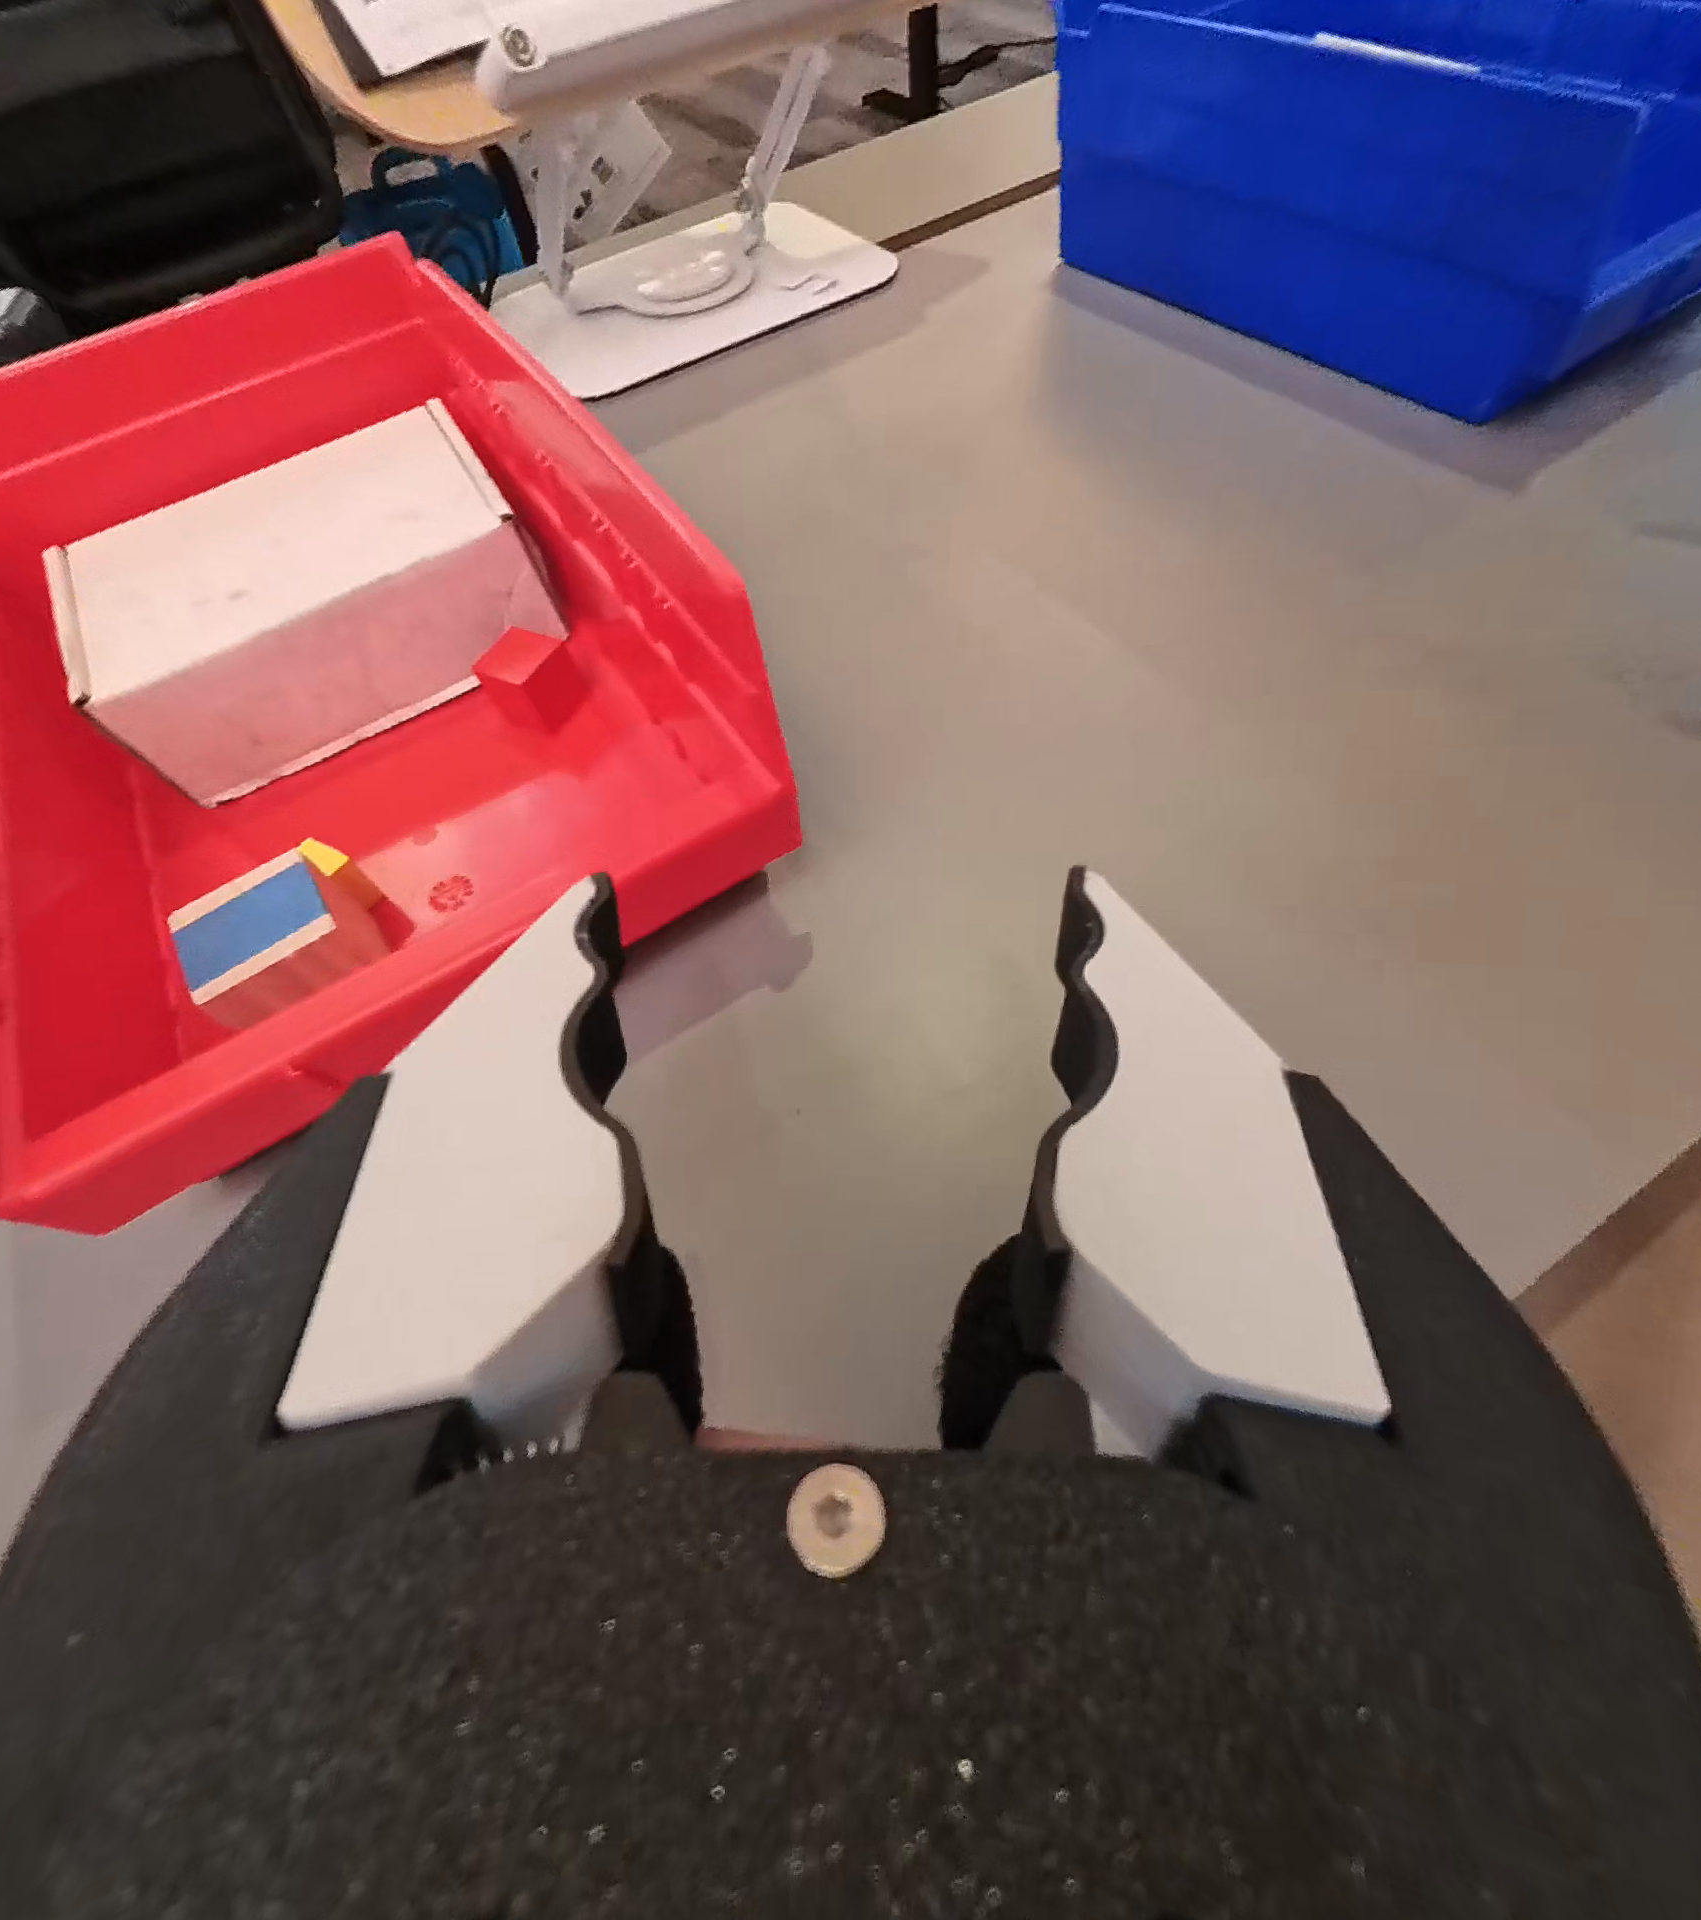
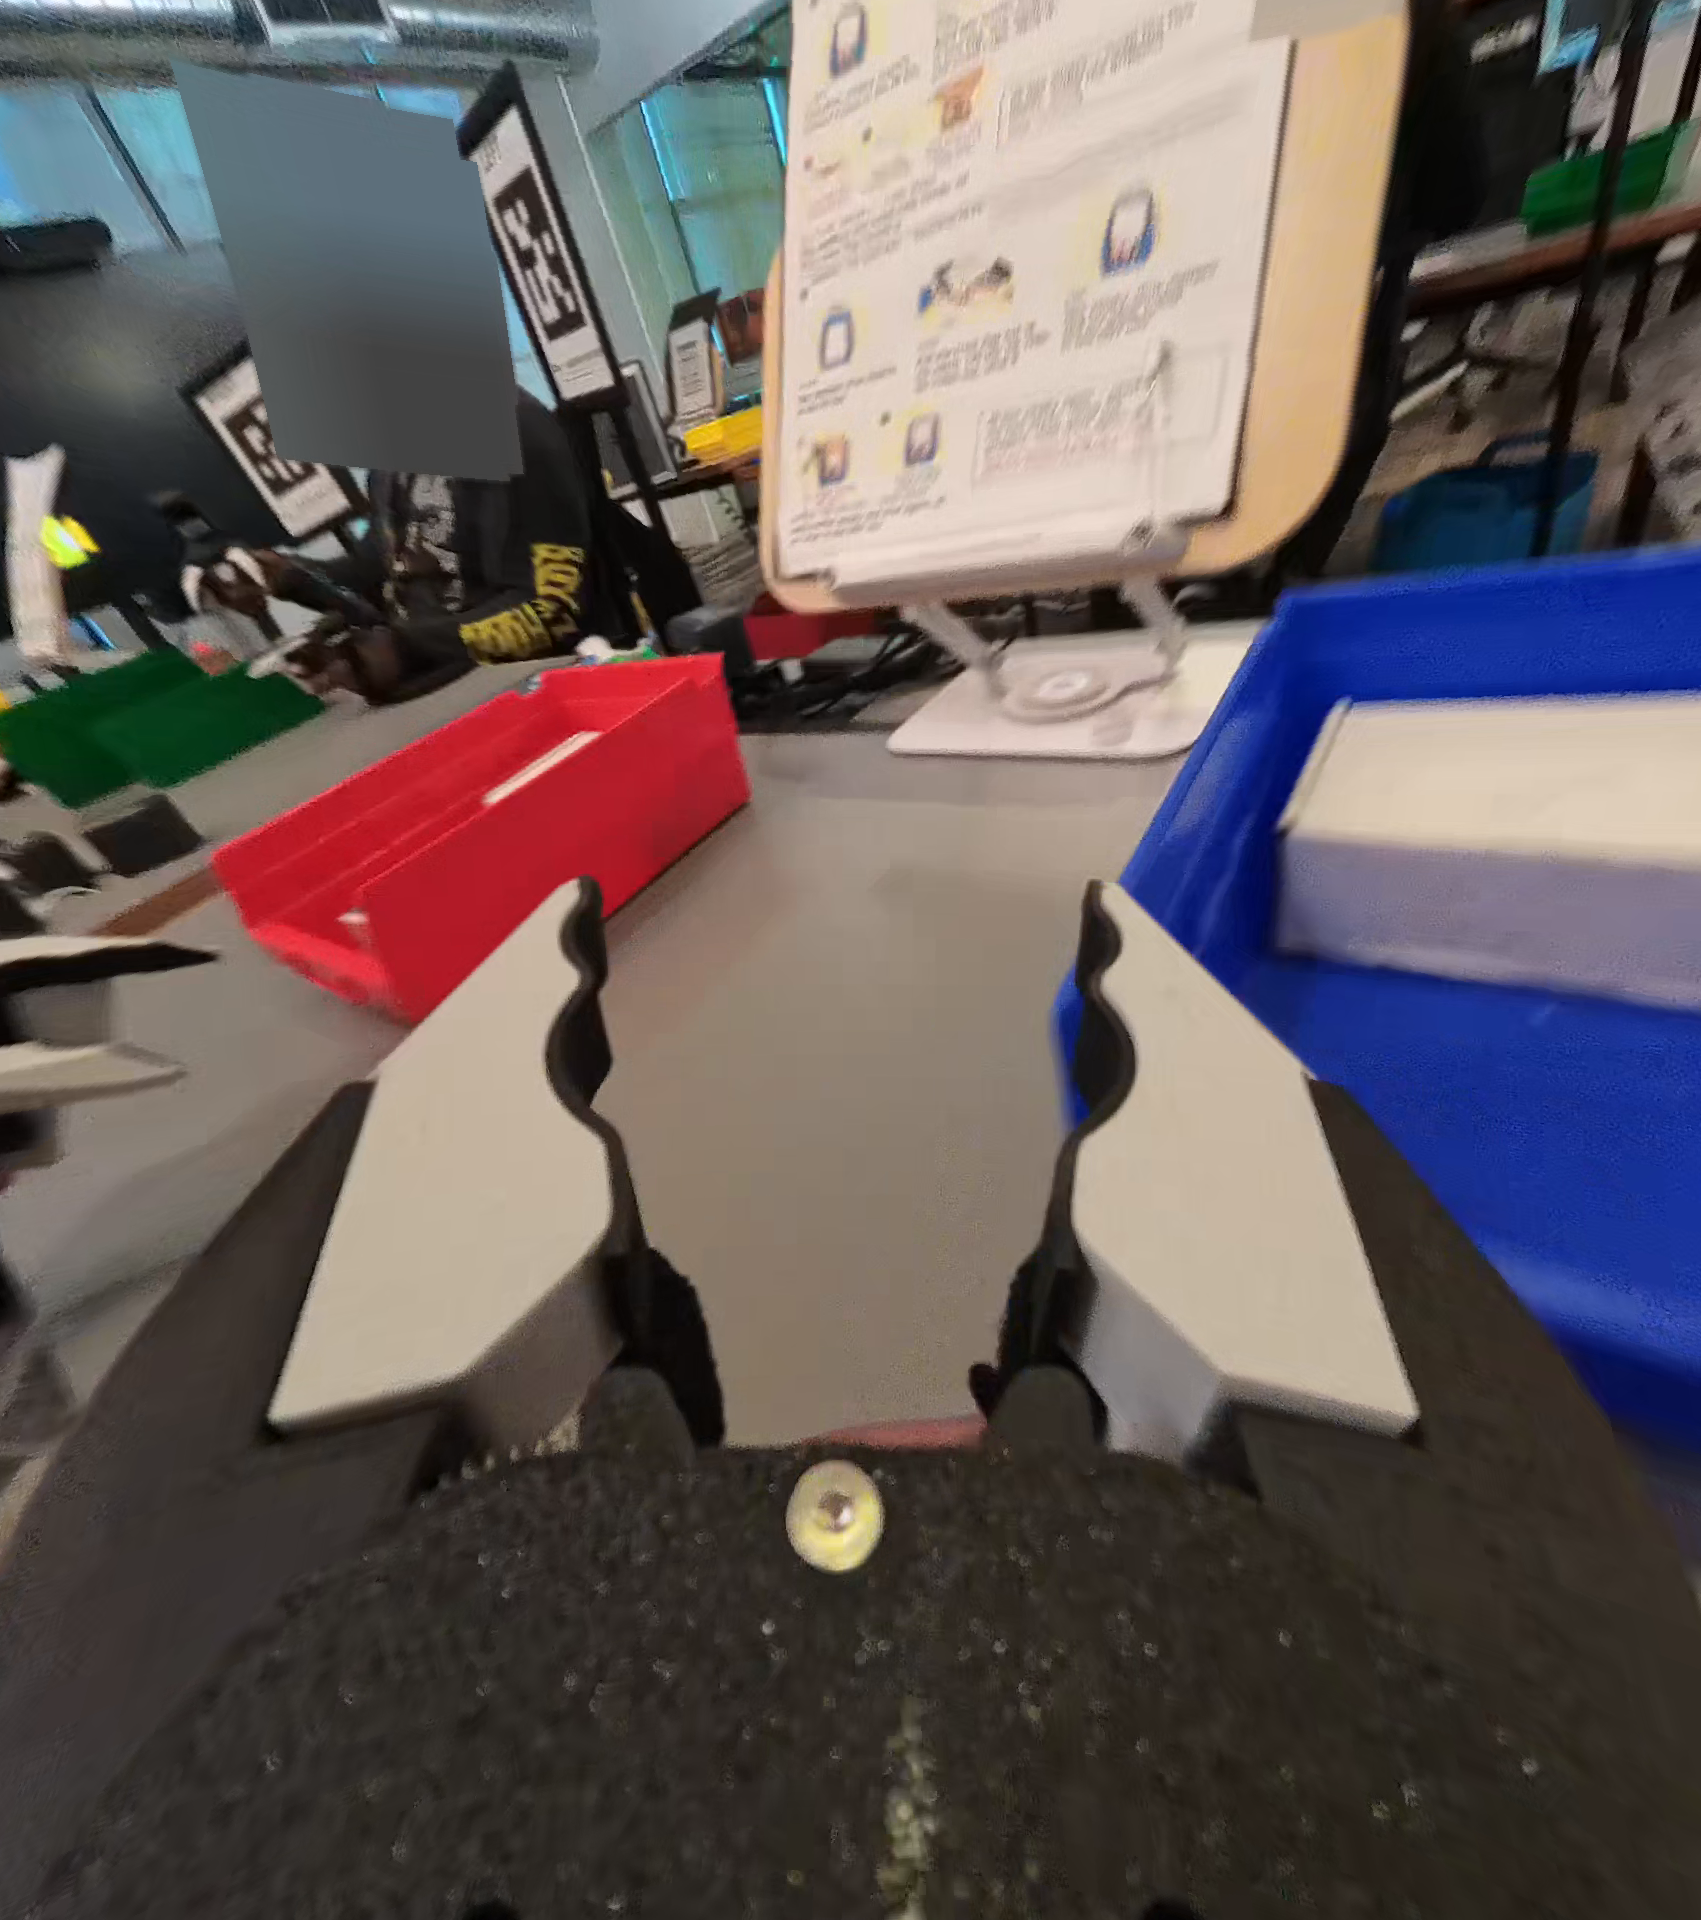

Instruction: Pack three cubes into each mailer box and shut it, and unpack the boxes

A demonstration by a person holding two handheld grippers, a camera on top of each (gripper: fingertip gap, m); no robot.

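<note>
A grey table (image 1: 1189,644) stands in a busy workshop. On it, the red bin (image 1: 680,665) holds 1 closed white mailer box (image 1: 295,592), tilted, with a red cube (image 1: 526,670) touching its corner and a blue cube (image 1: 254,925) and yellow cube (image 1: 332,860) near the front wall. The blue bin (image 2: 1448,1143) holds another white box (image 2: 1552,831). A document stand (image 2: 1043,707) sits behind. Left gripper (image 1: 835,925) and right gripper (image 2: 841,935) both hover wide apart, gripping nothing.

Printed instruction sheet (image 2: 1012,281) with small pictures on the tilted board stand: text too blurred to read. Two black-and-white square-code placards (image 2: 545,249) on stands behind the table. Yellow lettering on a person's dark sleeve (image 2: 524,613). Small embossed round mark on the red bin floor (image 1: 451,891), illegible.
</note>
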